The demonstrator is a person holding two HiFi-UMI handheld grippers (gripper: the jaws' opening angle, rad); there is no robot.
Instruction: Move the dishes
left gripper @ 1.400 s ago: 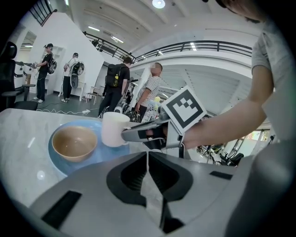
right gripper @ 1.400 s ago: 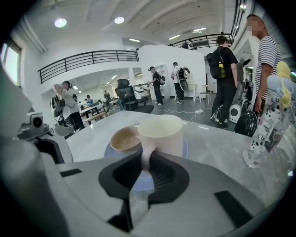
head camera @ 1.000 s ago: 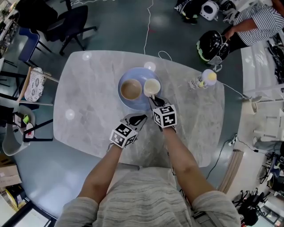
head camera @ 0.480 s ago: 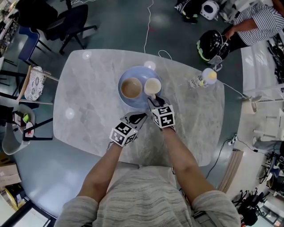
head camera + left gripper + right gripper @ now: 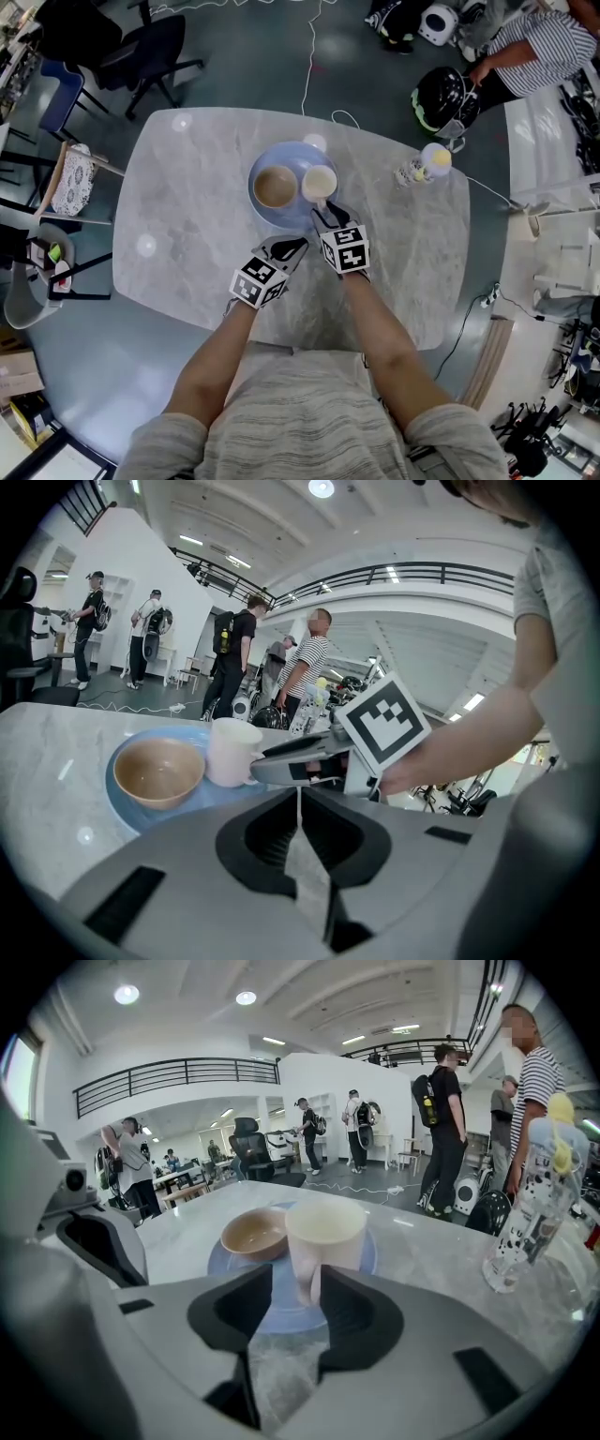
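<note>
Head view: a pale marble bench (image 5: 187,187) carries a round blue plate (image 5: 286,221) just past its middle. On the plate a brown bowl (image 5: 275,187) sits on the left and a cream mug (image 5: 319,181) on the right, close together, both upright. The right gripper (image 5: 322,212) reaches over the plate's near rim, its tips at the mug's near side. The left gripper (image 5: 298,246) is just beside it and nearer the person, short of the plate. A clear bottle (image 5: 433,161) with a yellow top stands well apart, toward the bench's right edge.

Left gripper view: the left gripper (image 5: 298,794) has its jaws pressed together, with nothing between them. Beyond them the plate (image 5: 127,810) lies on the bench (image 5: 47,757). The bowl (image 5: 157,771) is shallow, tan inside and empty. The mug (image 5: 232,750) is plain, smooth and white-cream. The right gripper (image 5: 267,761) comes in from the right, its tips at the mug's side.

Right gripper view: the right gripper (image 5: 298,1288) has its jaws spread. The handle of the mug (image 5: 325,1232) stands between them, hard against the right jaw, with a gap showing on the left. The mug is a straight-sided cylinder, matte cream. The bowl (image 5: 253,1232) lies just behind and left of it on the plate (image 5: 367,1252). The bottle (image 5: 530,1204) stands at the right on the bench (image 5: 422,1251), and the left gripper (image 5: 94,1241) shows at the left edge.
</note>
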